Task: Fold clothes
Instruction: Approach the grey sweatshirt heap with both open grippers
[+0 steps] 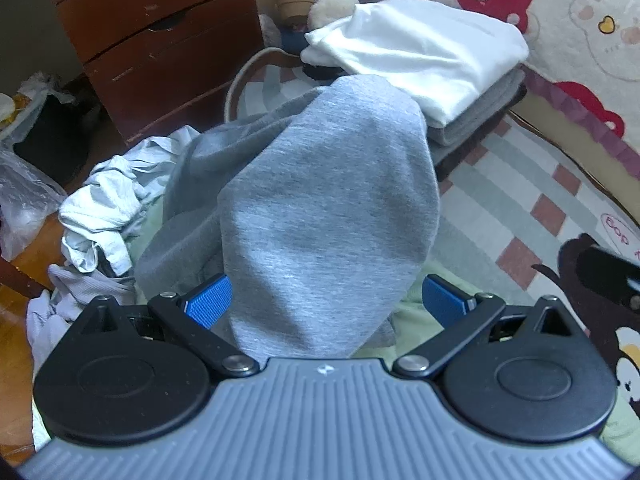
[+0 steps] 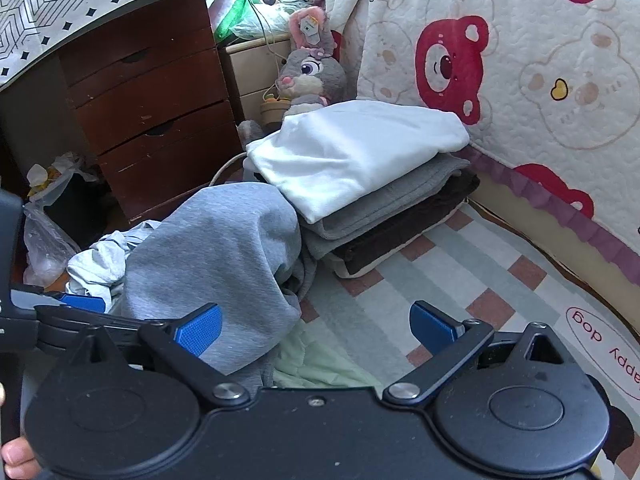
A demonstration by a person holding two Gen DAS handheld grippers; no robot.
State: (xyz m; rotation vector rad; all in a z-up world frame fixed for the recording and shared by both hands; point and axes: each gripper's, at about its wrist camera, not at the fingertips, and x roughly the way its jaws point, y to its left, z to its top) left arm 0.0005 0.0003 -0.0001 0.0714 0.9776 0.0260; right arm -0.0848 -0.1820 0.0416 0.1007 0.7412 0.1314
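We are holding the left gripper (image 1: 326, 300) spread wide over the grey garment (image 1: 320, 200); the cloth is bulging up between the blue pads (image 1: 210, 300), but we cannot tell whether they are touching it. The right gripper (image 2: 316, 324) is also spread wide, pinching nothing, with the garment (image 2: 216, 256) lying beside its left pad and over a pale green cloth (image 2: 316, 356). All this is sitting on the checked mat (image 2: 460, 280). A folded stack (image 2: 360, 168), white piece on top, is lying behind the garment near the mat's far edge. Crumpled pale clothes (image 1: 108, 208) are piling at the mat's left edge.
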